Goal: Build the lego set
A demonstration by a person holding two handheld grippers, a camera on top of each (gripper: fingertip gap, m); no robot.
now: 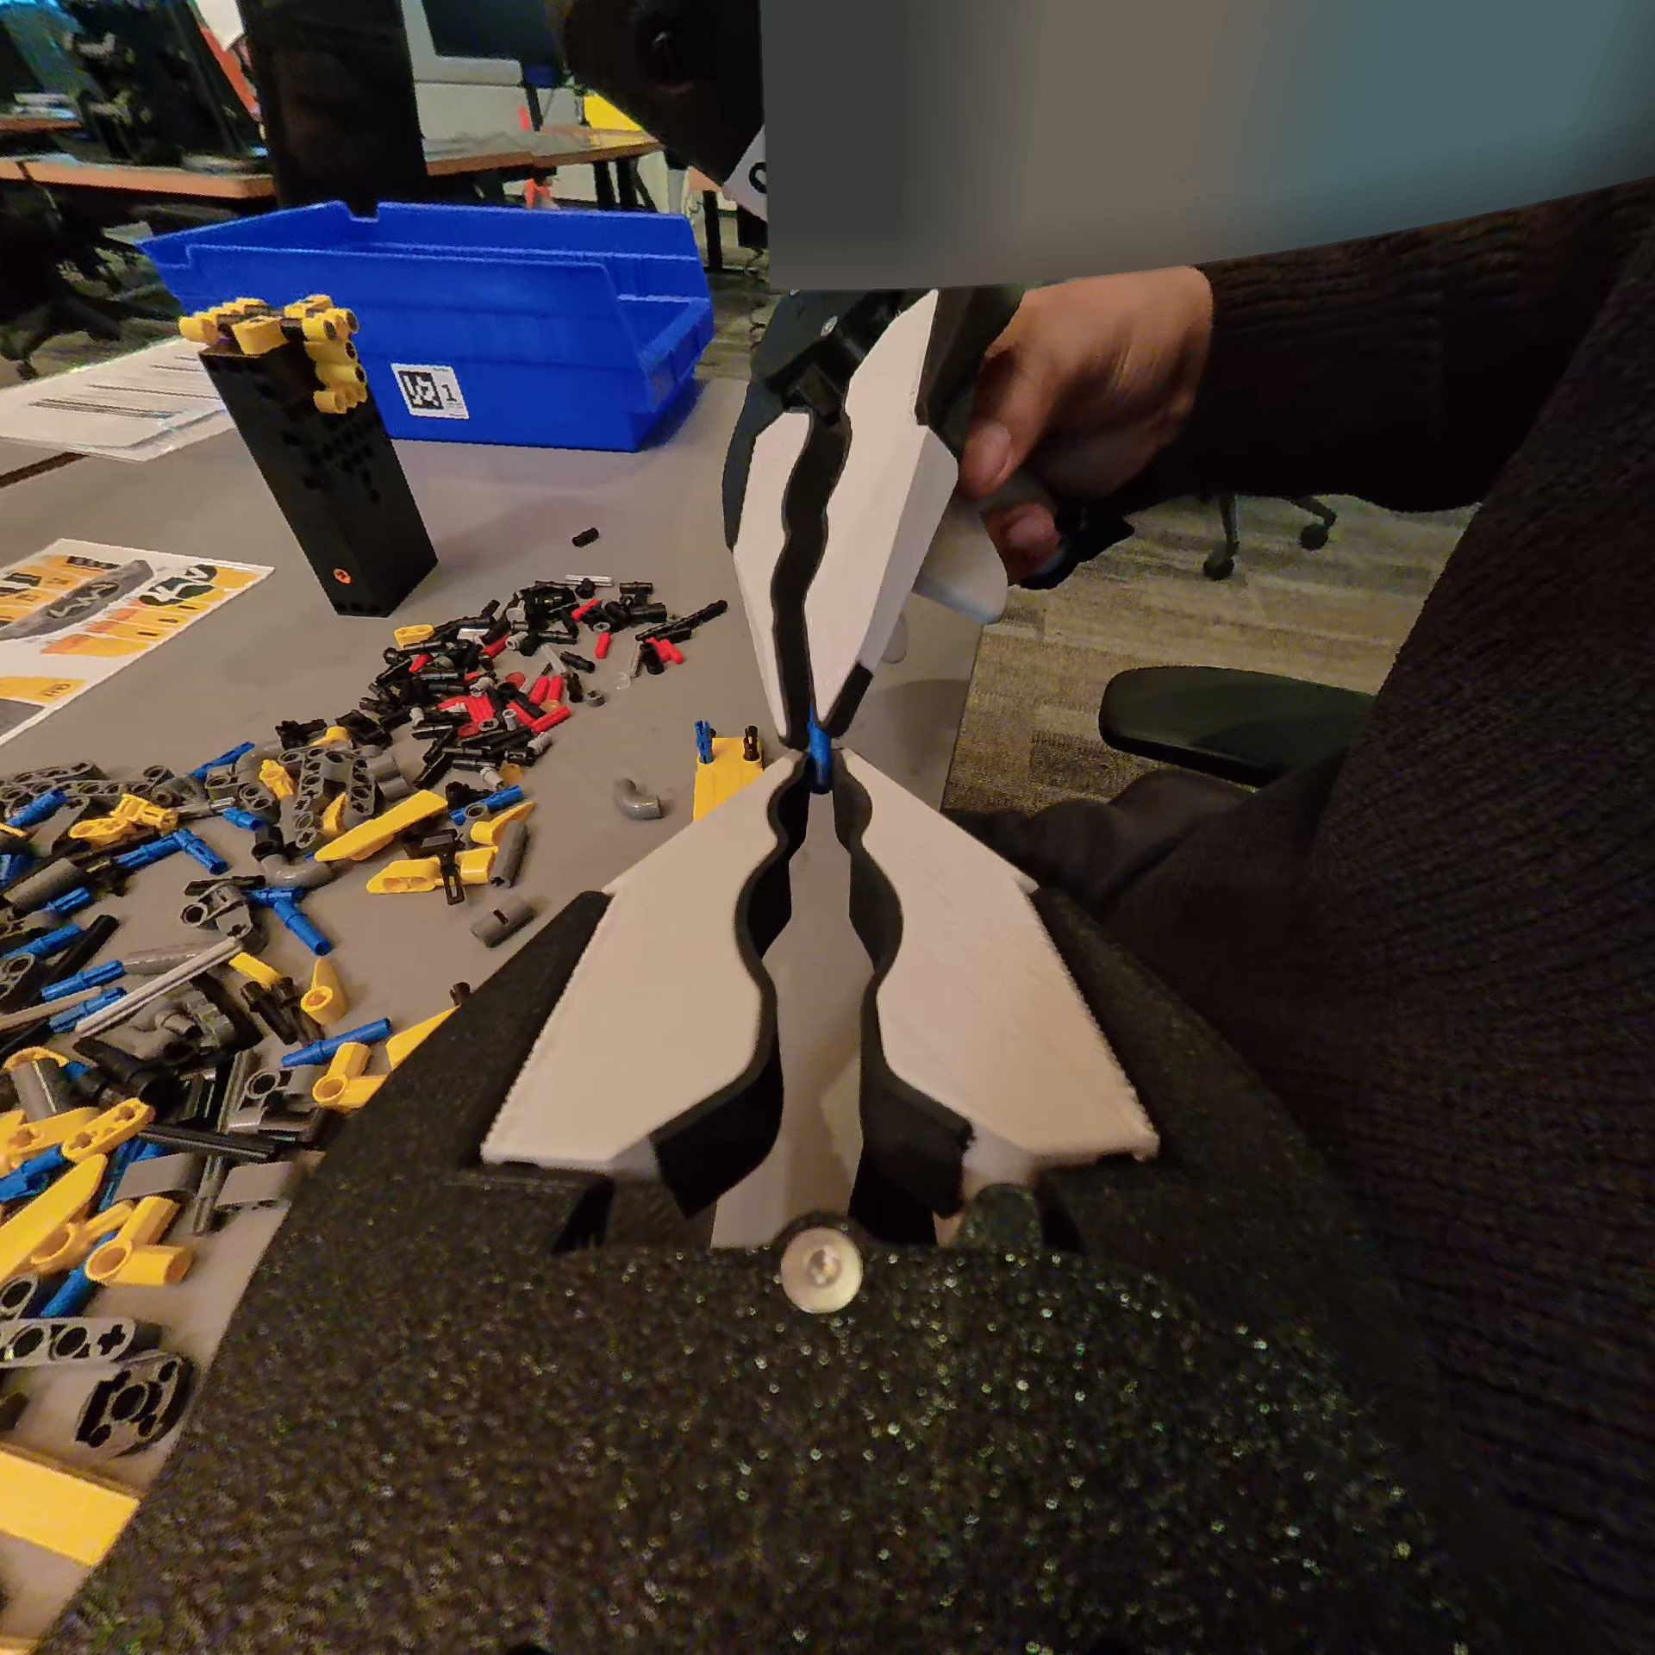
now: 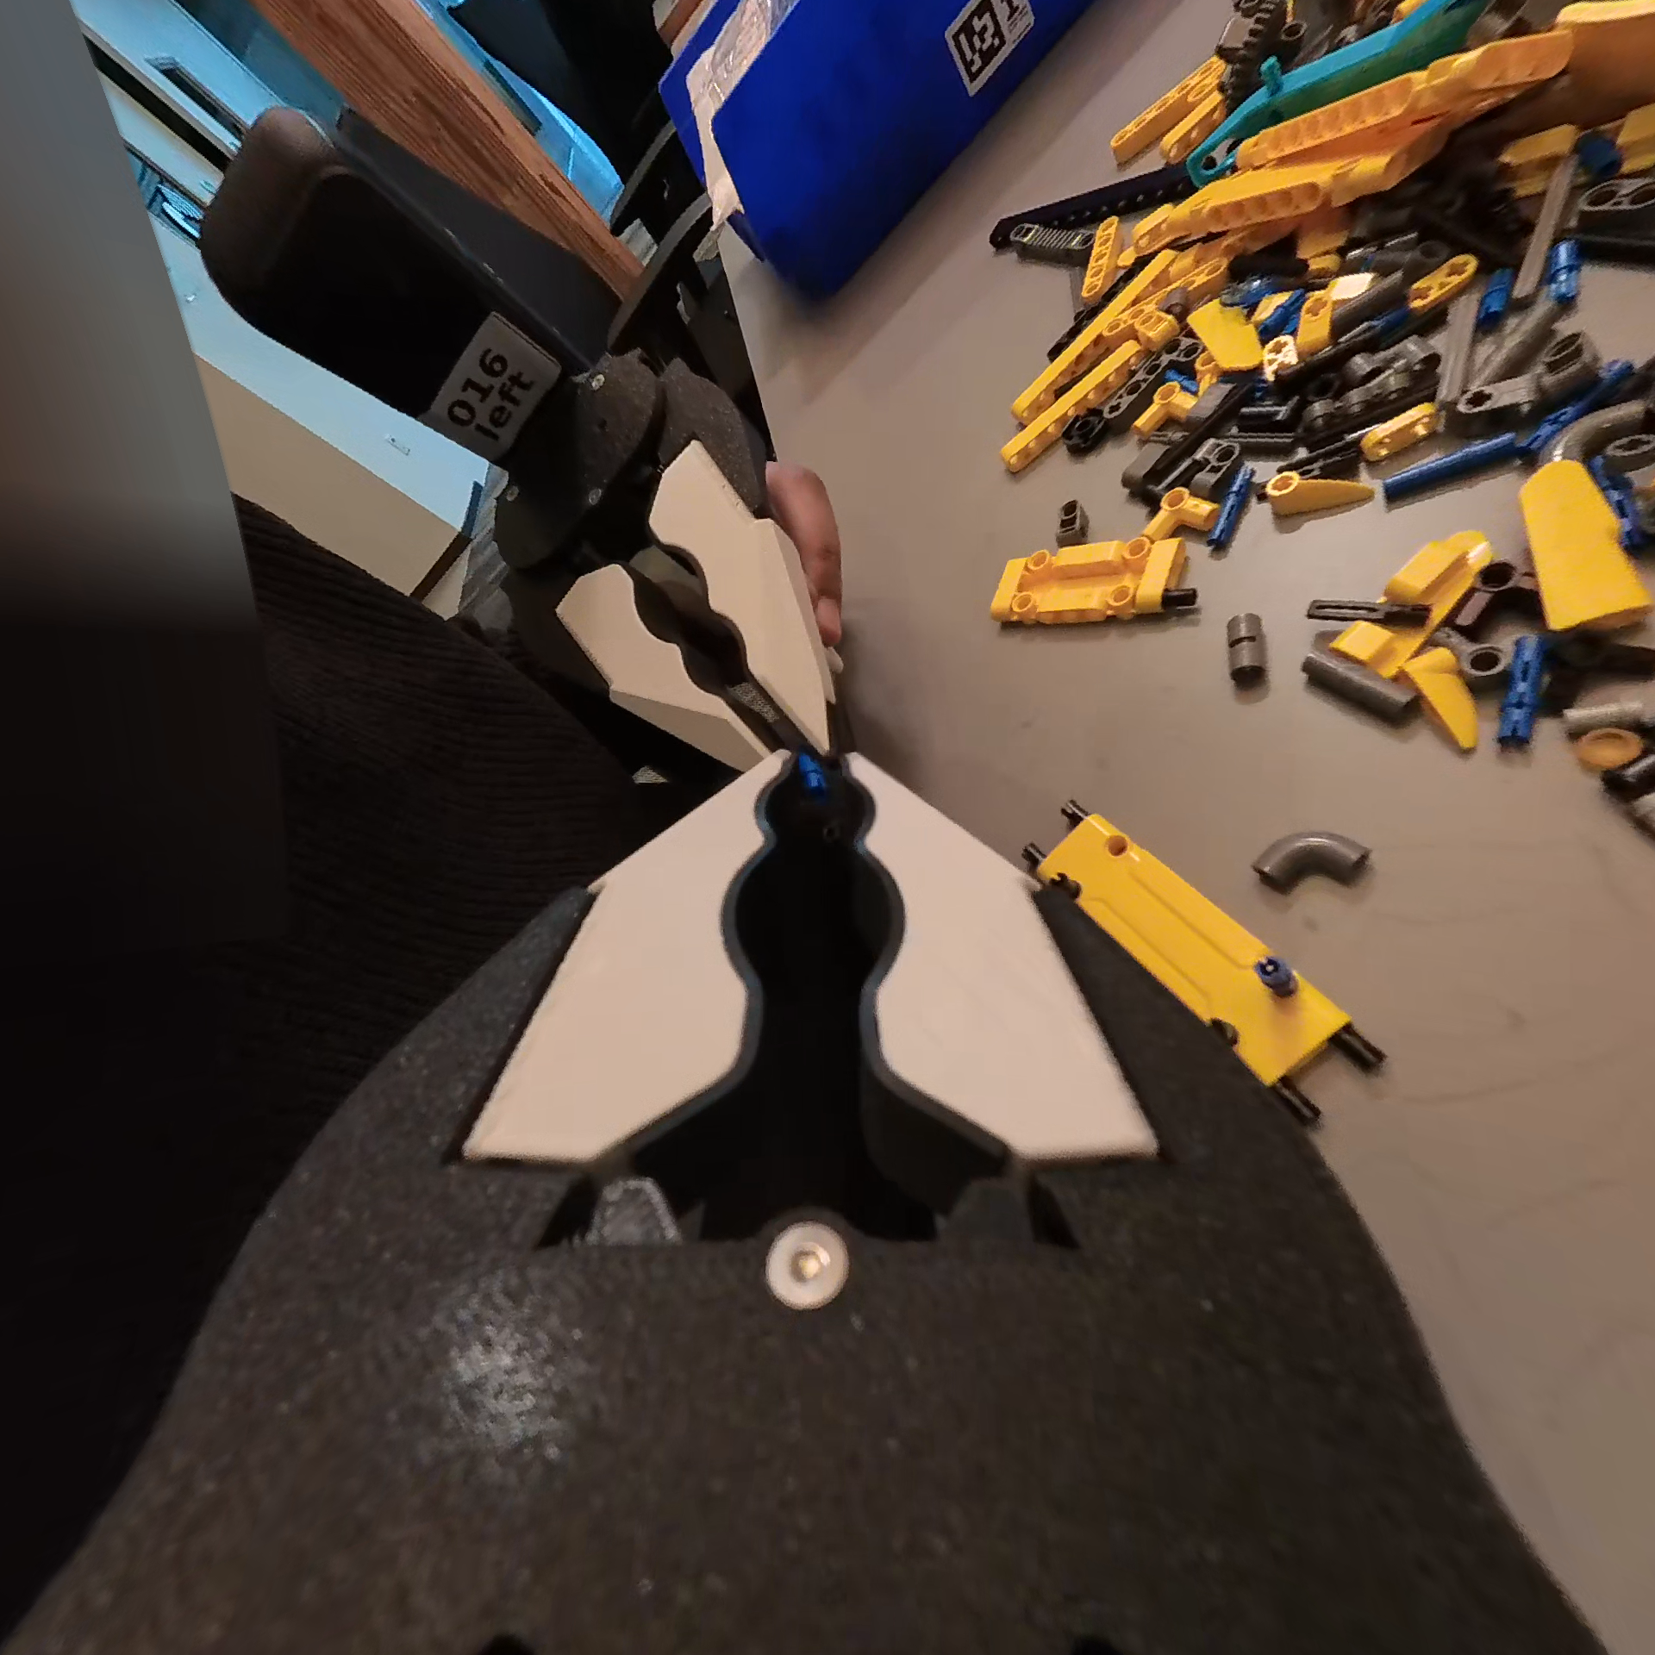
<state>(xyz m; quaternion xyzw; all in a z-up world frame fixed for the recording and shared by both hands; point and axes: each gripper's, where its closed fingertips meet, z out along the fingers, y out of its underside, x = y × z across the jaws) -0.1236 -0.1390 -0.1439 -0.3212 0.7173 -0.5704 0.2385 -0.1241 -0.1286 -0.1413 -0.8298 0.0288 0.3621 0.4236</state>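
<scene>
A small blue pin (image 1: 818, 759) is pinched between two grippers that meet tip to tip above the near edge of the grey table (image 1: 555, 466). My left gripper (image 1: 817, 777) is shut on its lower end. My right gripper (image 1: 815, 730), held by a hand, comes down from above and is shut on its upper end. In the right wrist view the blue pin (image 2: 810, 777) sits in my right gripper's tips (image 2: 810, 766), with the left gripper (image 2: 819, 743) pointing in from the upper left. A yellow panel (image 2: 1191, 958) with pins lies on the table just beside them.
A grey elbow piece (image 2: 1309, 855) lies by the panel. Loose yellow, blue, black and red parts (image 1: 501, 681) cover the table to the left. A black tower topped with yellow pieces (image 1: 331, 466), a blue bin (image 1: 448, 304) and printed sheets (image 1: 107, 609) stand farther back. A chair armrest (image 1: 1236, 725) is off the table's right edge. Only a small space, under 4 cm, lies between the two pairs of fingers.
</scene>
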